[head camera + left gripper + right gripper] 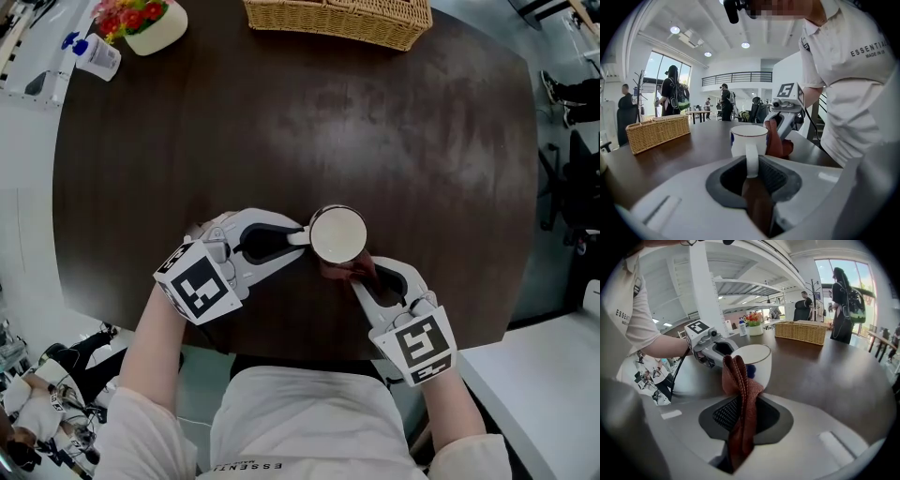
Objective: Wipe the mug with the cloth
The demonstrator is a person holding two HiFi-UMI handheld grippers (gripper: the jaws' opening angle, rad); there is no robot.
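Head view: white mug [337, 234] upright on the dark worktop [422, 141] between left gripper [302, 237] and right gripper [361, 275]; left gripper view: jaws clamped on the mug's handle [751, 159]; right gripper view: jaws clamped on a rust-brown cloth [740, 385] touching the mug's side.

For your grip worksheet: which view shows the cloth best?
The right gripper view: the cloth stands pinched in its claw, weave clear. The left gripper view shows a fold beside the mug; the head view, a sliver.
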